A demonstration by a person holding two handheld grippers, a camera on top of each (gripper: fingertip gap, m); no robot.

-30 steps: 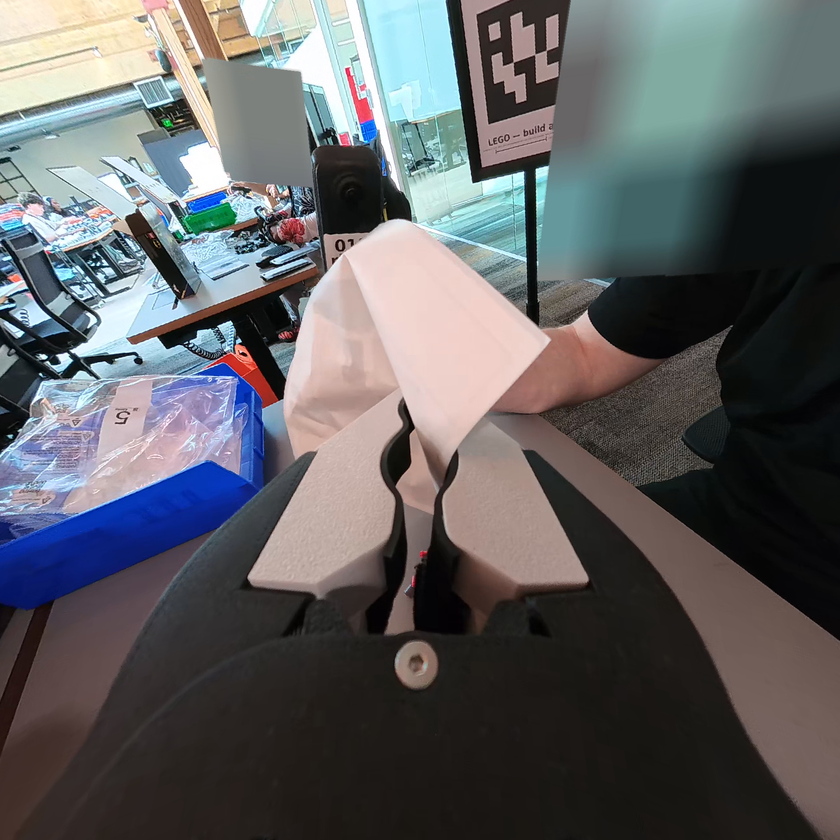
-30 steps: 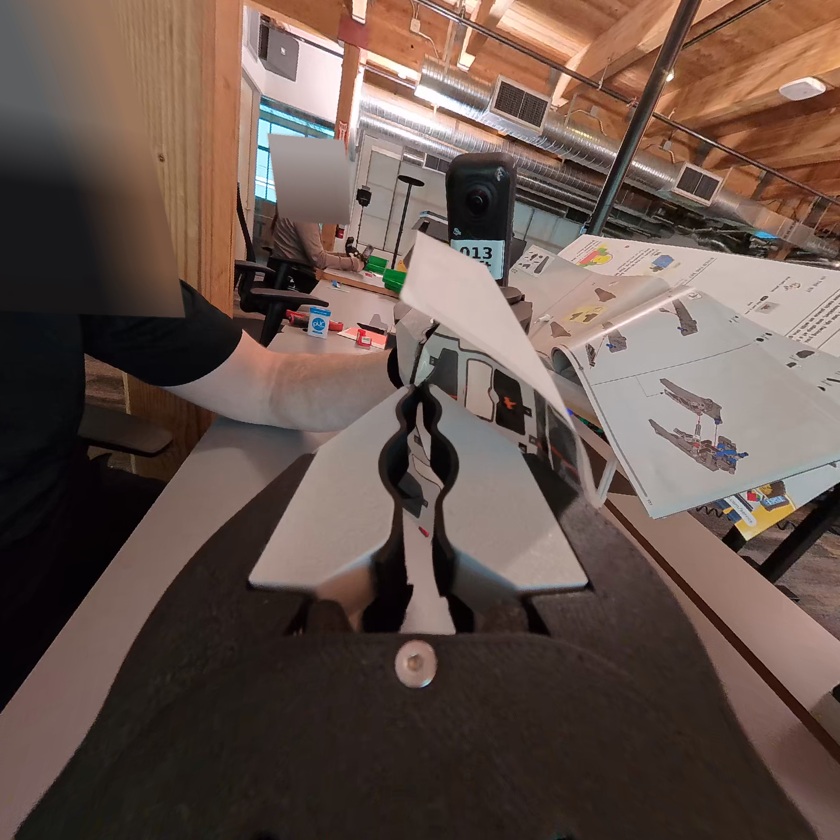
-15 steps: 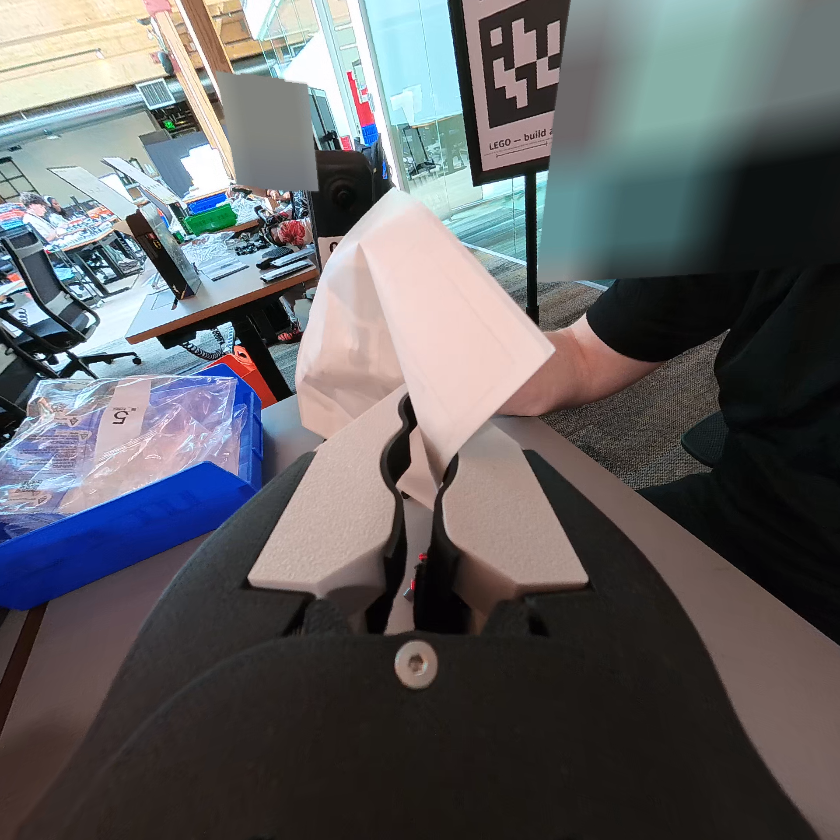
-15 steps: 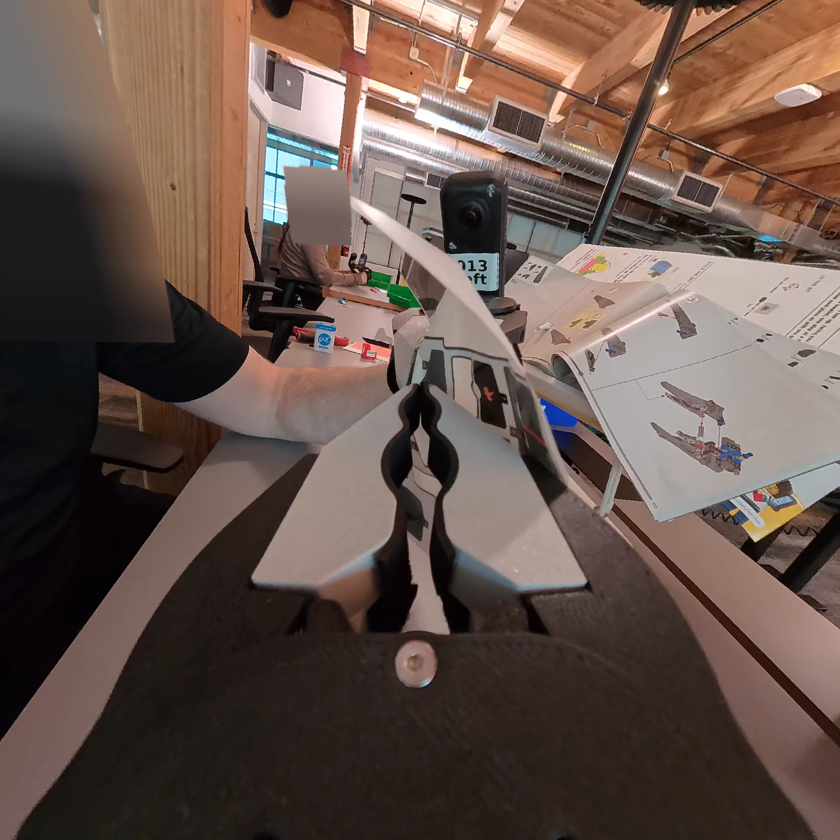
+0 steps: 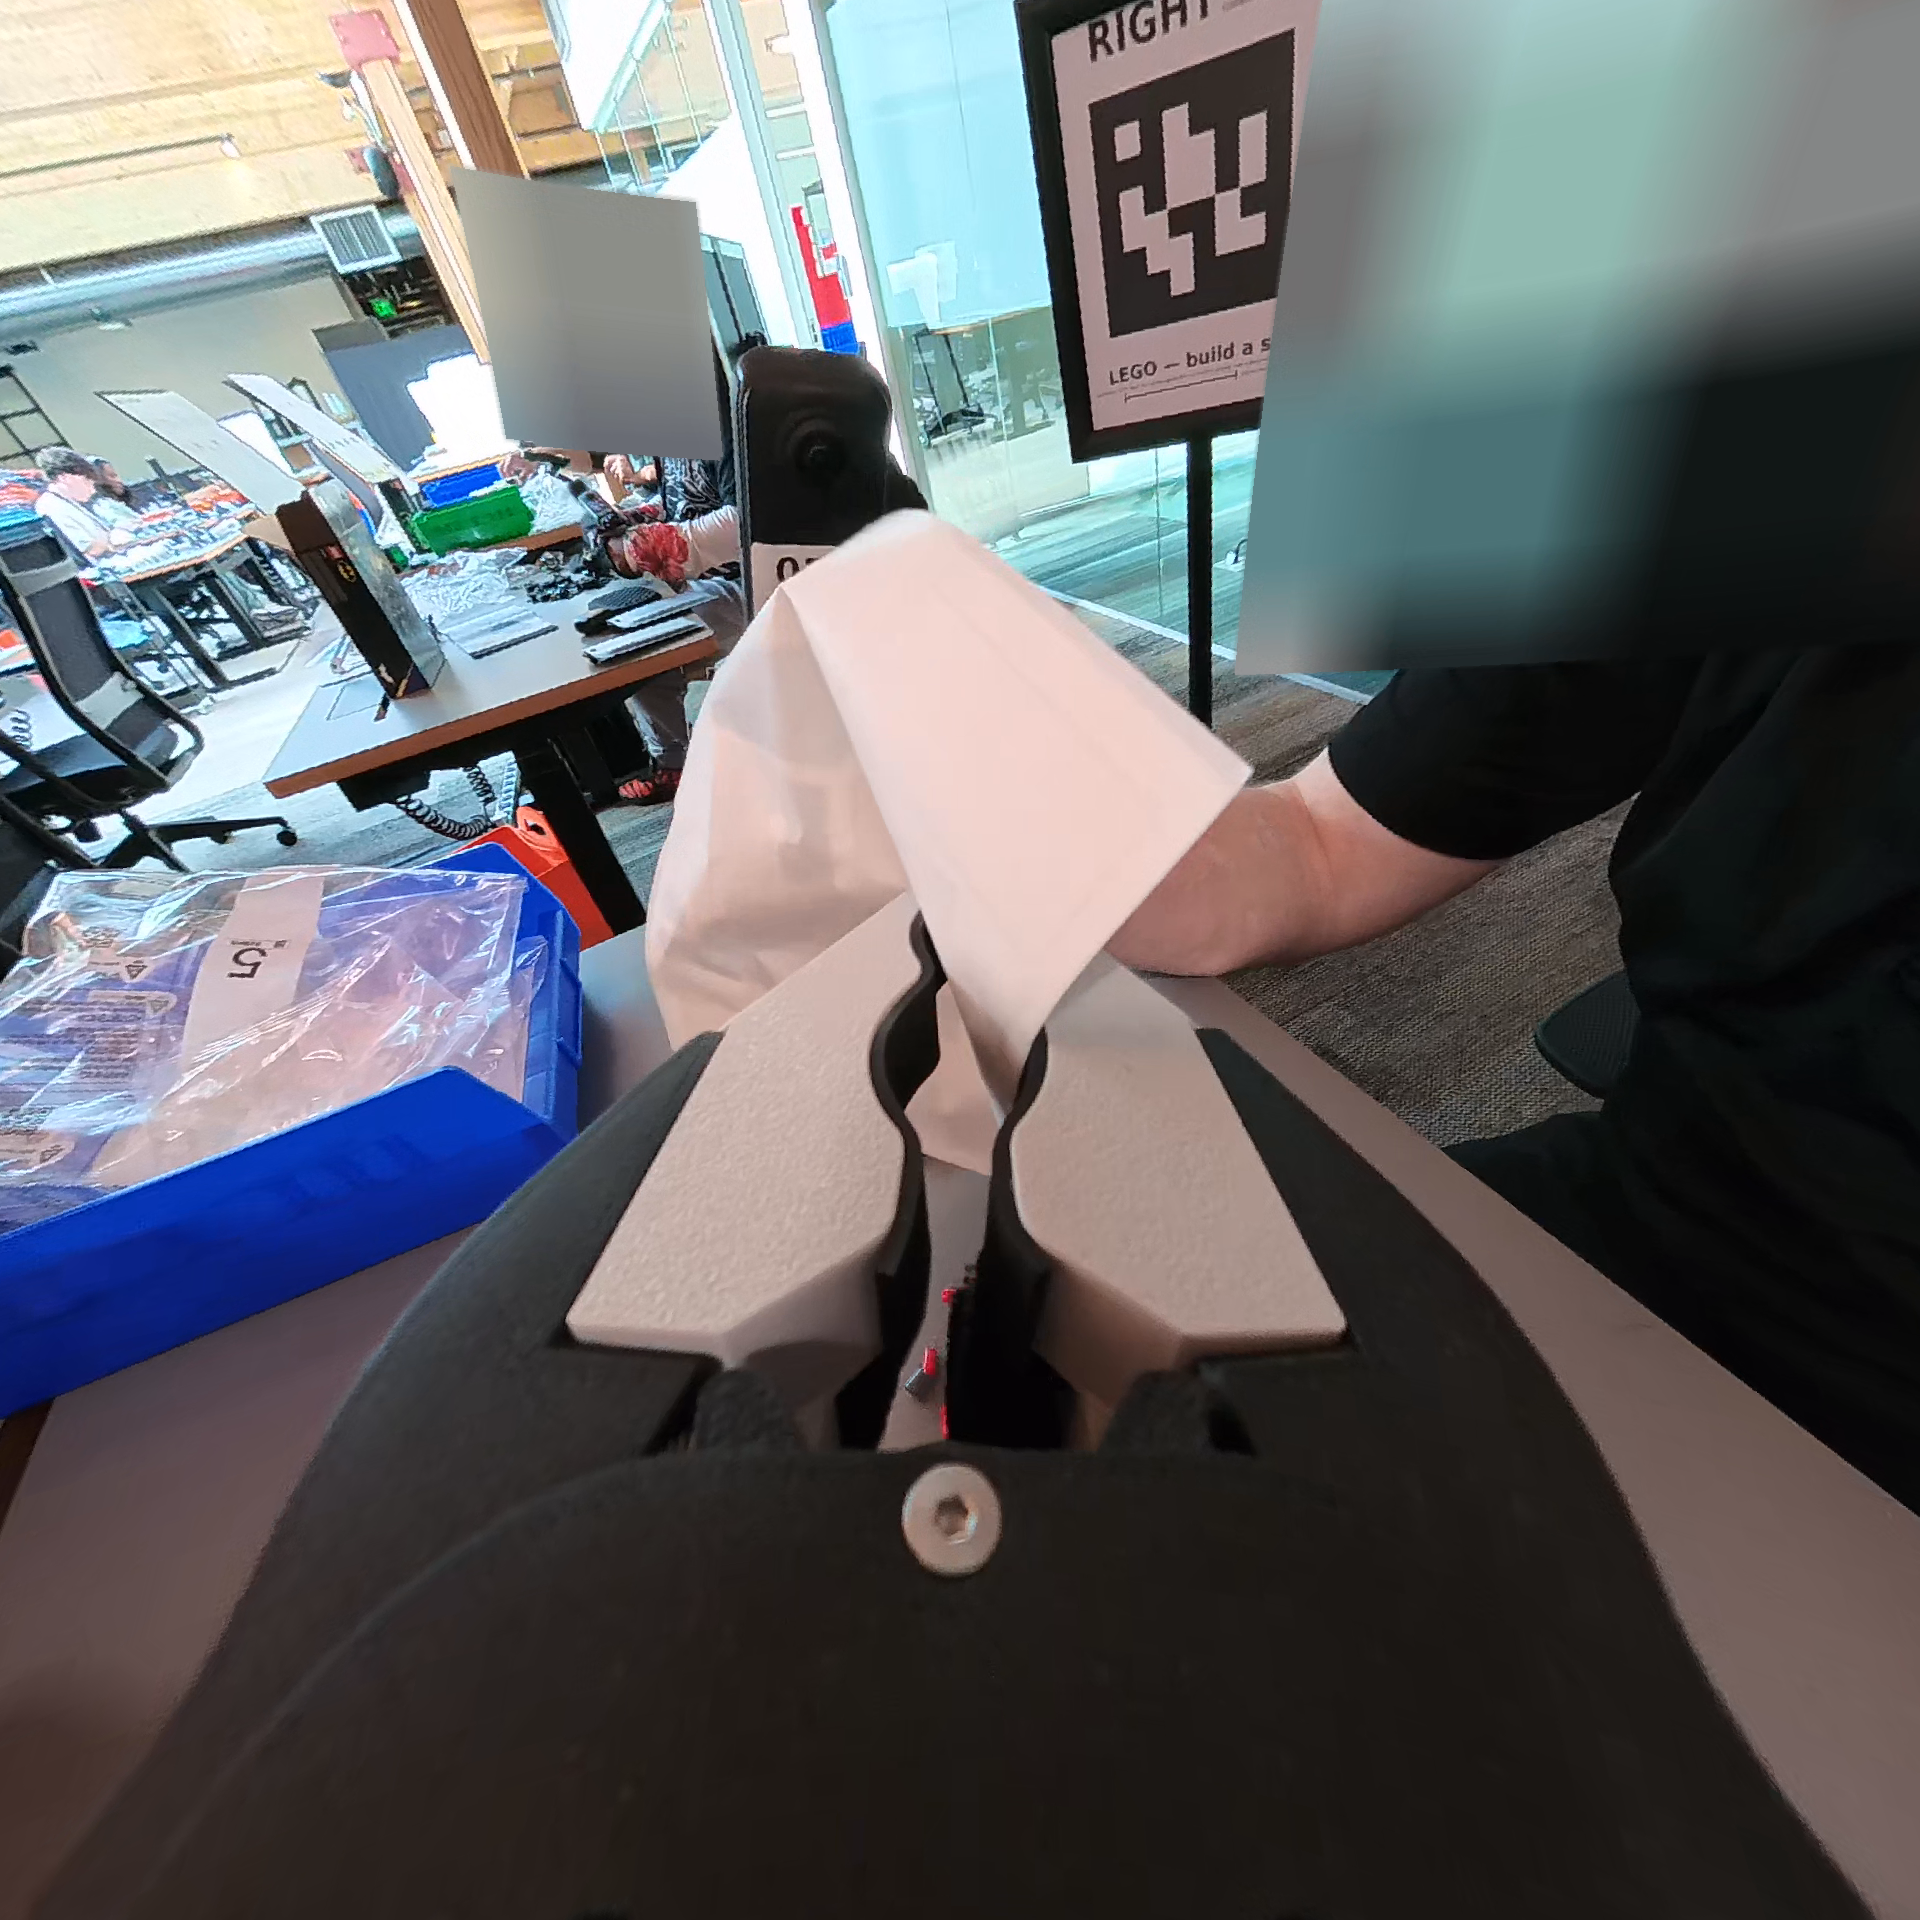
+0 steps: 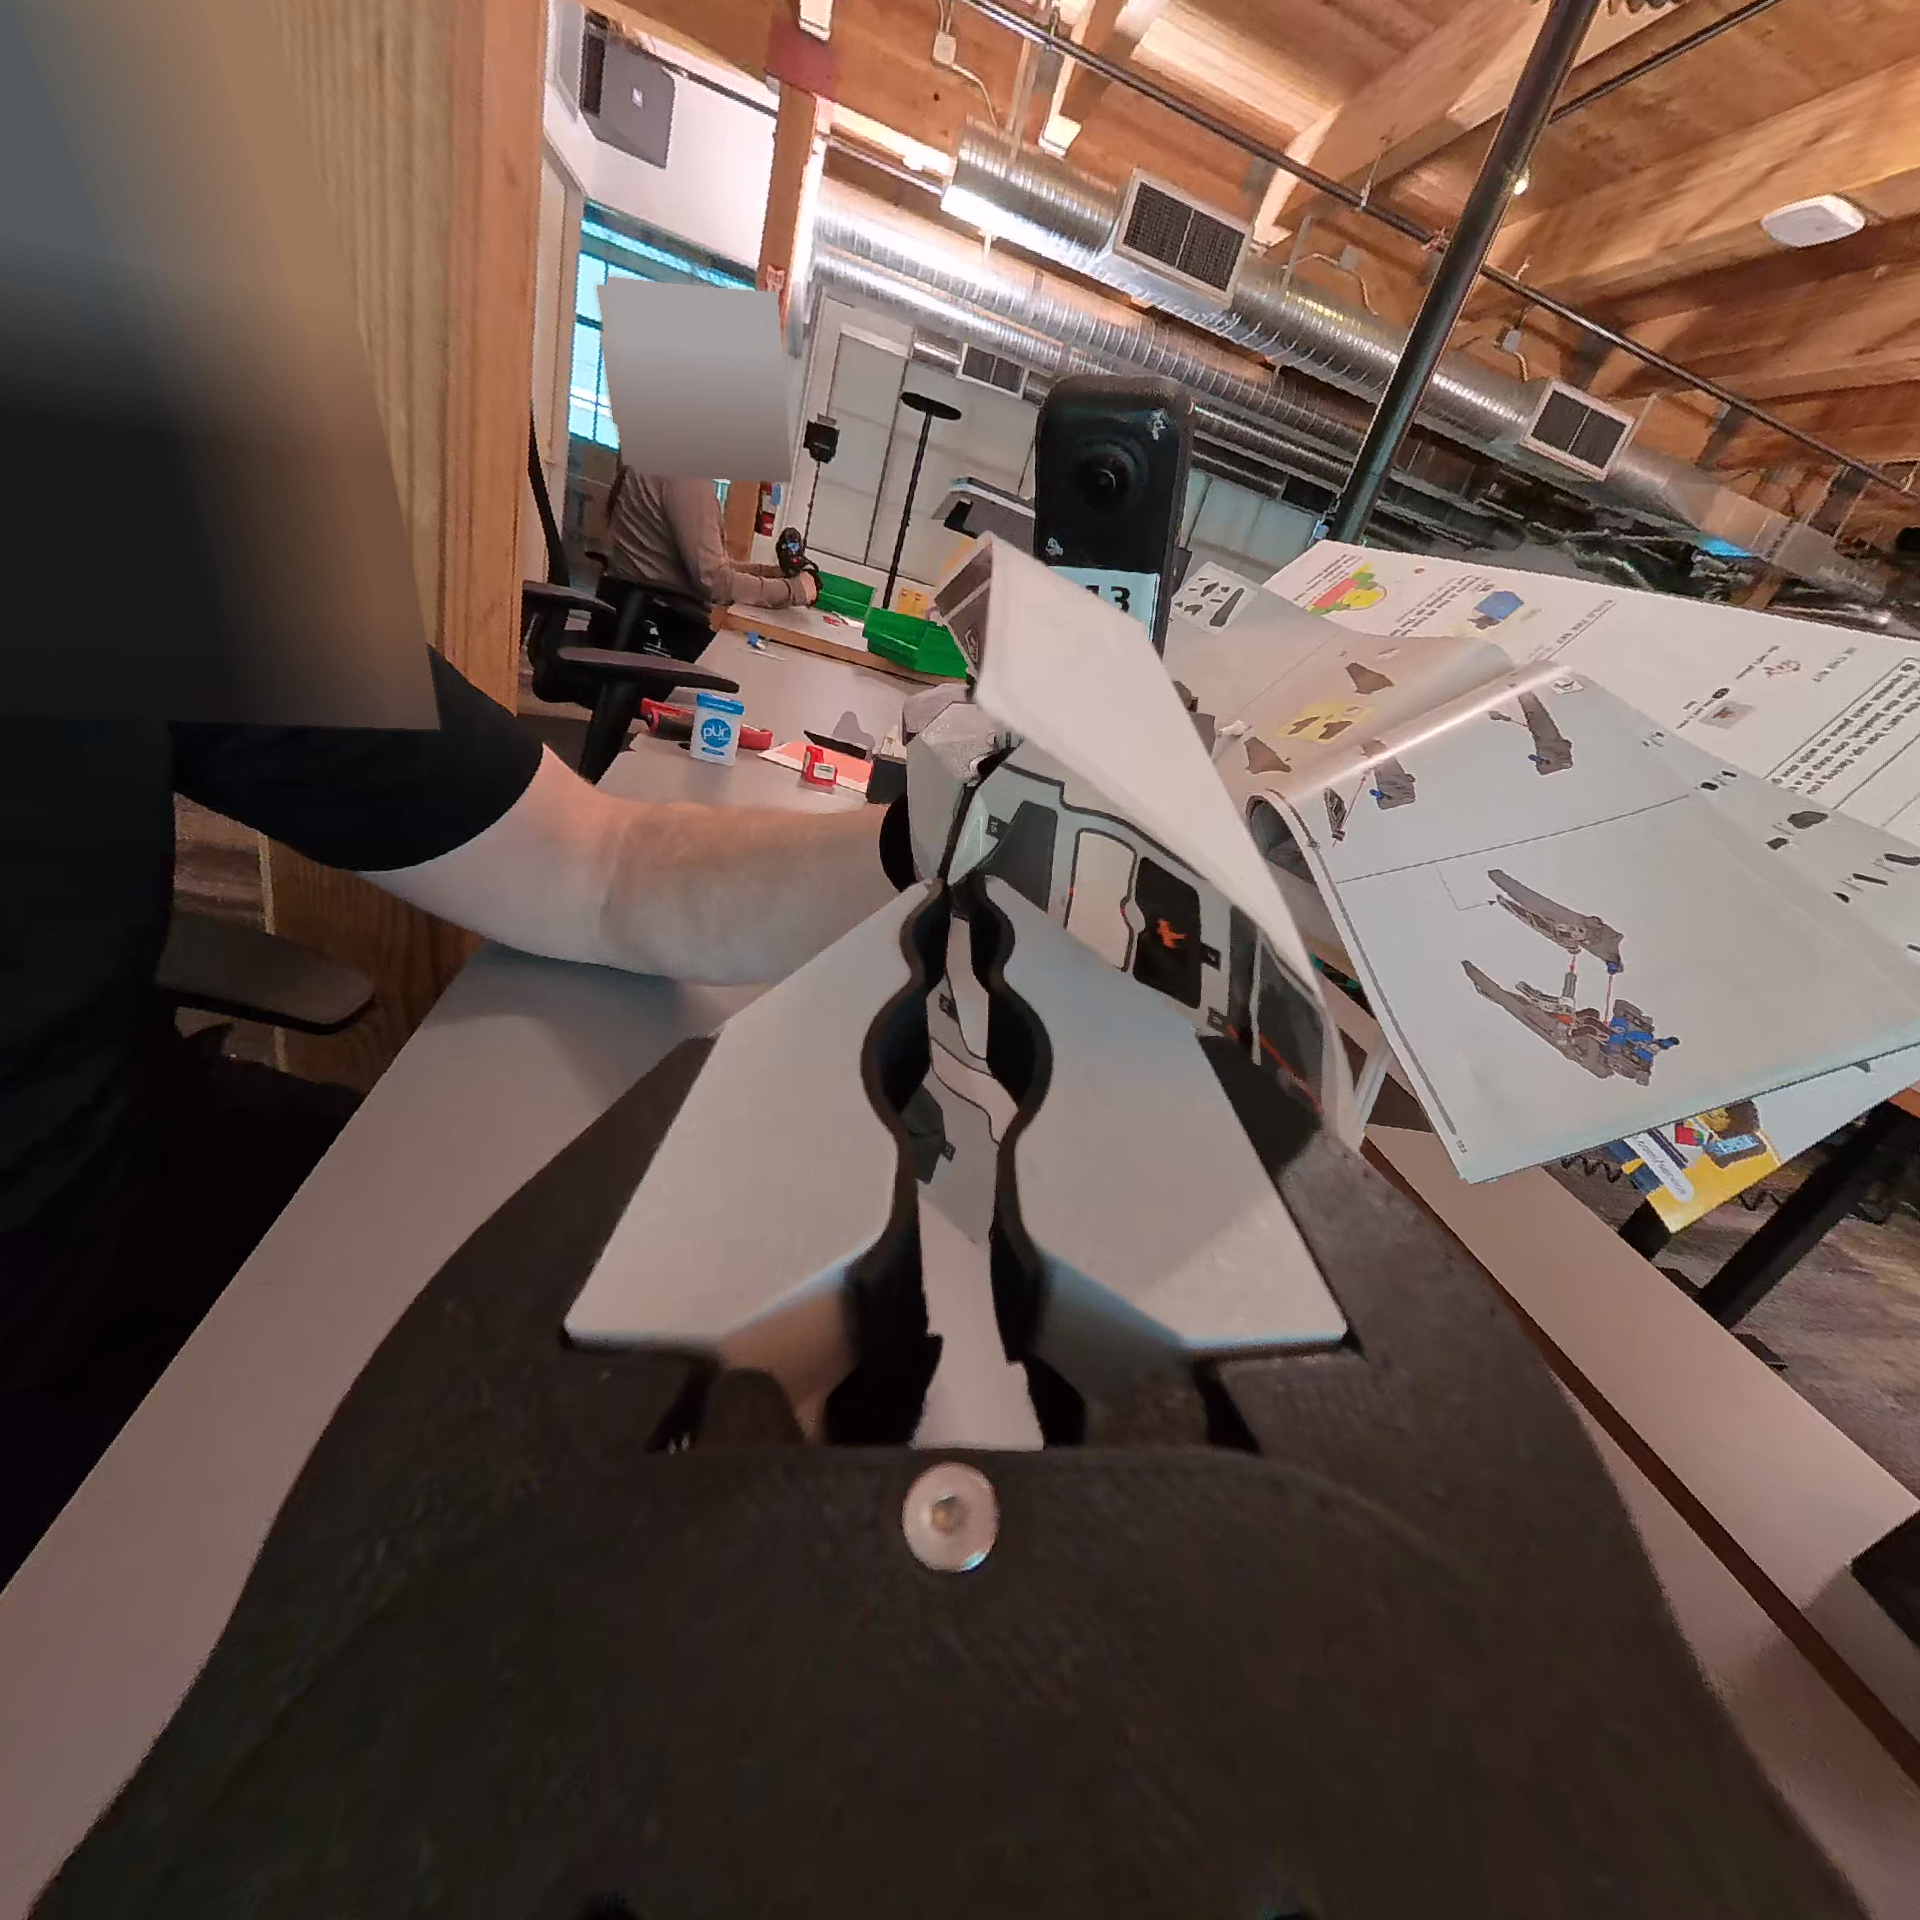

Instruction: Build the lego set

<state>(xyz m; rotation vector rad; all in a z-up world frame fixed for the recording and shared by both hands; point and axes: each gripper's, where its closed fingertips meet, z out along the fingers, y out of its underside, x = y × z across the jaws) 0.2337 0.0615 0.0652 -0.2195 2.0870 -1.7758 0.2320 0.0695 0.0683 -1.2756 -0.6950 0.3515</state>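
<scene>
White sheet (image 5: 935,769) between left gripper (image 5: 971,997) jaws

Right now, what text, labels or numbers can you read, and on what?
I won't copy wording; these bear writing:
Black-framed sign on a stand.
White strip on the clear bag in the blue bin.
White tag on a black camera.
Open instruction booklet.
Small white container, far table.
</scene>
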